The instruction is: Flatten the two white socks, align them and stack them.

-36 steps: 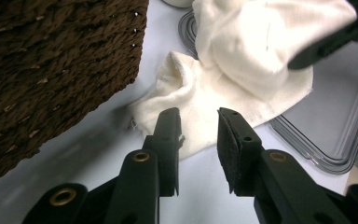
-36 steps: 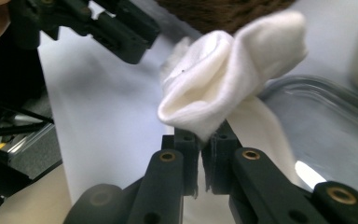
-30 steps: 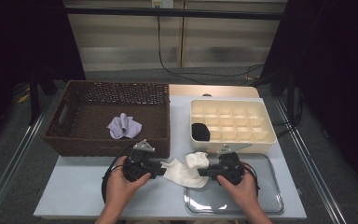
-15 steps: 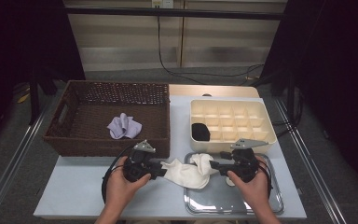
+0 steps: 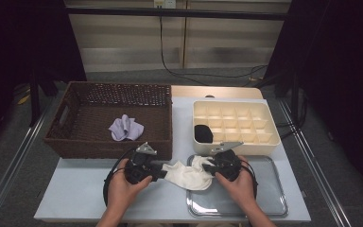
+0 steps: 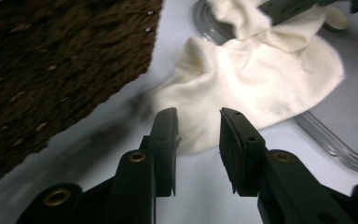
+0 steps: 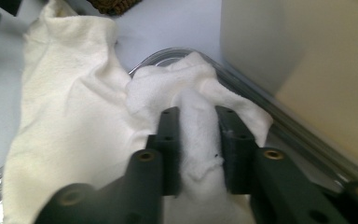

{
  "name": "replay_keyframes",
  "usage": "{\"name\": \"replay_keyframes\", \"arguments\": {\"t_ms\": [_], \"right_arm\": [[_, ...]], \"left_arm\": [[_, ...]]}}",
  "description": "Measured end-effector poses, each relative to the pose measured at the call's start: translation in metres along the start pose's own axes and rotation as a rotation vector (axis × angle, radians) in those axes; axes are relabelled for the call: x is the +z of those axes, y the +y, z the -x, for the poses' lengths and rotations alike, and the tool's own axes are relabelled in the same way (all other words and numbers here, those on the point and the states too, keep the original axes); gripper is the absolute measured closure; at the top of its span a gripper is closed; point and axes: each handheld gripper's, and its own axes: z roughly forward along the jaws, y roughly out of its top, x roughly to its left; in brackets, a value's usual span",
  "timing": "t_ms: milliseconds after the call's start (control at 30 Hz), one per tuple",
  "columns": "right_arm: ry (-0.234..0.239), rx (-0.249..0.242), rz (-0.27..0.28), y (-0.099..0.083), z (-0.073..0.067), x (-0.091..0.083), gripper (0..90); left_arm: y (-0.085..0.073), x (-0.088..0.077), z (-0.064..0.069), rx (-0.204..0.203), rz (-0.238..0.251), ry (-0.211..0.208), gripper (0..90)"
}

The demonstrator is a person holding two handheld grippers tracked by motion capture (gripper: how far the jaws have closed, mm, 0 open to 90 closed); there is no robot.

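The cream sock appears soft, light and limp. The right gripper pinches its bunched end; the left gripper stands open at the free edge, the likeliest second hold.

Dim, dark surrounds in high view; table lit from above; basket blurred w/ motion; sock overexposed.
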Motion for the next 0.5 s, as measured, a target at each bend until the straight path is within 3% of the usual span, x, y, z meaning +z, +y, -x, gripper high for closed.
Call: {"name": "replay_keyframes", "arguments": {"t_ms": [133, 267, 367, 500], "right_arm": [[0.012, 0.019, 0.026, -0.003, 0.004, -0.006, 82.3], [0.020, 0.011, 0.064, -0.002, 0.005, -0.013, 82.5], [0.016, 0.009, 0.084, 0.000, 0.007, -0.020, 83.1], [0.021, -0.006, 0.111, 0.004, 0.007, -0.030, 83.2]], "left_arm": [[-0.004, 0.008, -0.007, -0.006, -0.018, 0.018, 65.5], [-0.004, 0.017, -0.008, -0.006, -0.014, -0.001, 65.5], [-0.003, 0.018, -0.006, -0.007, -0.026, -0.003, 74.9], [-0.005, 0.013, -0.006, 0.002, -0.080, -0.010, 87.1]]}}
